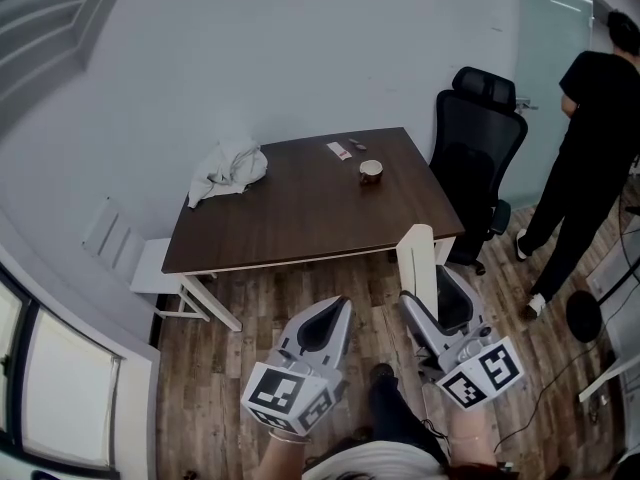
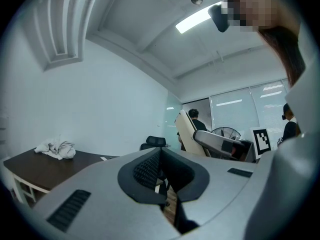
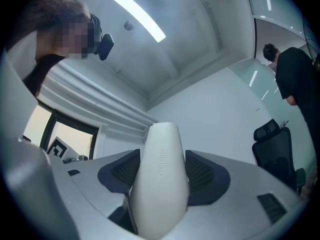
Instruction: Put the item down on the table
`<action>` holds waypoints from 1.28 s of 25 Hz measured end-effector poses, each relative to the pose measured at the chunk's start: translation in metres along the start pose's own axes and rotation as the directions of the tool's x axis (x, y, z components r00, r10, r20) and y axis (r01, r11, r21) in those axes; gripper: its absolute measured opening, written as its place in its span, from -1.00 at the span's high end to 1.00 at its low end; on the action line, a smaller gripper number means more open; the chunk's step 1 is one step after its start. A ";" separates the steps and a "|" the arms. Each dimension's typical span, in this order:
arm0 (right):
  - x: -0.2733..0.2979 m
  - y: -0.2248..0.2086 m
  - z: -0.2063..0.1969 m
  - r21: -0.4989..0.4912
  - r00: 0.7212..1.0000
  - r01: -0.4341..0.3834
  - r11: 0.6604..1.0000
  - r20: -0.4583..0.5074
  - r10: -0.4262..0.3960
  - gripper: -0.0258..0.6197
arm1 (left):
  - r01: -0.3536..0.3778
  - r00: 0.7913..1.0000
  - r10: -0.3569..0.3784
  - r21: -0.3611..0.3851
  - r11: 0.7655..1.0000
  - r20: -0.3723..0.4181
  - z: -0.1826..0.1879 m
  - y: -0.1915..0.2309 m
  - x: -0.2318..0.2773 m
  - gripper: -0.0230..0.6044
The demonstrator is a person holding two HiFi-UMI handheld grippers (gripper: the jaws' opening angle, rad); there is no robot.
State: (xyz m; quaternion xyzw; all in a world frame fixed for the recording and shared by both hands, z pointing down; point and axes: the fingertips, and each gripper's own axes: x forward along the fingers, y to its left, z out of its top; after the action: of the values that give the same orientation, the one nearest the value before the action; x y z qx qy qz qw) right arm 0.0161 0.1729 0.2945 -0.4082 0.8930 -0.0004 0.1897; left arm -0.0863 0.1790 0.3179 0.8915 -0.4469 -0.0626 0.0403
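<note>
My right gripper [image 1: 425,293] is shut on a white oblong item [image 1: 417,253] that stands up out of its jaws, over the floor just in front of the dark brown table [image 1: 300,218]. In the right gripper view the item [image 3: 160,194] fills the gap between the dark pads of the right gripper [image 3: 161,159] and points up at the ceiling. My left gripper [image 1: 338,308] is beside it to the left, shut with nothing in it. In the left gripper view the left gripper [image 2: 161,156] has its pads together, and the item [image 2: 187,131] shows to the right.
On the table lie a crumpled white cloth [image 1: 228,168], a small cup [image 1: 371,171] and a small card [image 1: 338,150]. A black office chair [image 1: 478,148] stands at the table's right end. A person in black [image 1: 585,138] stands further right. A low white shelf [image 1: 150,268] stands at the left.
</note>
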 end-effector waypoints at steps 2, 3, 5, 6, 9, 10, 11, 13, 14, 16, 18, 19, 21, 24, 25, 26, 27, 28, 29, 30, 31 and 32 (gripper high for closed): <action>0.008 -0.007 -0.004 0.003 1.000 -0.002 1.000 -0.003 0.002 0.02 | -0.003 1.000 0.003 -0.003 1.000 -0.005 -0.003 0.007 0.007 0.87; 0.012 -0.011 -0.007 0.006 1.000 -0.003 1.000 -0.004 0.003 0.02 | -0.005 1.000 0.005 -0.004 1.000 -0.008 -0.004 0.010 0.012 0.87; 0.022 -0.020 -0.011 0.011 1.000 -0.008 1.000 -0.004 0.008 0.02 | -0.009 1.000 0.009 -0.002 1.000 -0.009 -0.006 0.018 0.022 0.87; 0.027 -0.024 -0.012 0.014 1.000 -0.010 1.000 -0.004 0.010 0.02 | -0.012 1.000 0.012 -0.002 1.000 -0.011 -0.006 0.022 0.027 0.87; 0.042 -0.040 -0.016 0.020 1.000 -0.012 1.000 -0.001 0.012 0.02 | -0.017 1.000 0.017 0.001 1.000 -0.020 -0.006 0.034 0.046 0.87; 0.048 -0.047 -0.017 0.022 1.000 -0.012 1.000 -0.001 0.012 0.03 | -0.018 1.000 0.018 0.001 1.000 -0.024 -0.007 0.039 0.053 0.87; 0.054 -0.054 -0.018 0.023 1.000 -0.013 1.000 -0.002 0.013 0.03 | -0.019 0.999 0.019 0.001 1.000 -0.027 -0.007 0.044 0.061 0.87; 0.067 -0.069 -0.021 0.024 1.000 -0.011 1.000 -0.003 0.011 0.03 | -0.017 0.999 0.017 0.003 1.000 -0.032 -0.007 0.054 0.079 0.87; 0.072 -0.077 -0.022 0.025 1.000 -0.011 1.000 -0.003 0.011 0.02 | -0.015 0.999 0.015 0.005 1.000 -0.034 -0.008 0.058 0.088 0.87; 0.084 -0.092 -0.025 0.027 1.000 -0.010 1.000 0.000 0.010 0.03 | -0.010 0.999 0.011 0.011 1.000 -0.037 -0.009 0.066 0.106 0.87; 0.097 -0.108 -0.028 0.031 1.000 -0.010 0.999 0.001 0.010 0.03 | -0.007 0.999 0.008 0.015 1.000 -0.037 -0.009 0.076 0.125 0.87; 0.105 -0.116 -0.029 0.034 1.000 -0.010 0.999 0.002 0.010 0.03 | -0.006 0.999 0.007 0.017 1.000 -0.038 -0.008 0.082 0.134 0.87; 0.120 -0.133 -0.029 0.037 1.000 -0.009 0.999 0.004 0.009 0.03 | -0.002 0.999 0.003 0.022 1.000 -0.041 -0.005 0.091 0.154 0.87; 0.141 -0.158 -0.028 0.045 1.000 -0.011 0.999 0.006 0.011 0.03 | -0.006 0.999 0.007 0.026 1.000 -0.047 0.001 0.104 0.182 0.87; 0.148 -0.167 -0.029 0.048 1.000 -0.013 0.999 0.006 0.012 0.03 | -0.009 0.999 0.010 0.027 1.000 -0.048 0.001 0.109 0.191 0.87; 0.156 -0.174 -0.031 0.050 1.000 -0.014 0.999 0.005 0.014 0.03 | -0.012 0.999 0.013 0.028 1.000 -0.050 0.001 0.115 0.200 0.87; 0.163 -0.182 -0.032 0.052 1.000 -0.016 0.999 0.003 0.016 0.03 | -0.014 0.999 0.015 0.029 0.999 -0.052 0.001 0.120 0.208 0.87; 0.170 -0.190 -0.034 0.054 1.000 -0.018 0.998 0.002 0.017 0.03 | -0.015 0.998 0.017 0.030 0.999 -0.053 0.000 0.126 0.216 0.87; 0.177 -0.197 -0.035 0.056 1.000 -0.019 0.998 0.002 0.019 0.03 | -0.017 0.998 0.018 0.031 0.999 -0.054 -0.001 0.130 0.224 0.87; 0.184 -0.204 -0.036 0.059 1.000 -0.022 0.998 0.002 0.022 0.03 | -0.020 0.998 0.021 0.031 0.999 -0.056 0.000 0.135 0.232 0.87; 0.191 -0.211 -0.038 0.061 1.000 -0.025 0.998 0.002 0.024 0.03 | -0.024 0.998 0.025 0.030 0.999 -0.057 0.000 0.140 0.240 0.87; 0.198 -0.218 -0.038 0.063 1.000 -0.028 0.998 0.001 0.028 0.03 | -0.028 0.998 0.030 0.029 0.999 -0.058 0.001 0.145 0.248 0.87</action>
State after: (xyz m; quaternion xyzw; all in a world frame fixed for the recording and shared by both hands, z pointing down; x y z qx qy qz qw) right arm 0.0438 -0.1225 0.2970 -0.3894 0.8982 -0.0256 0.2024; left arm -0.0544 -0.1062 0.3166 0.8869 -0.4592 -0.0295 0.0417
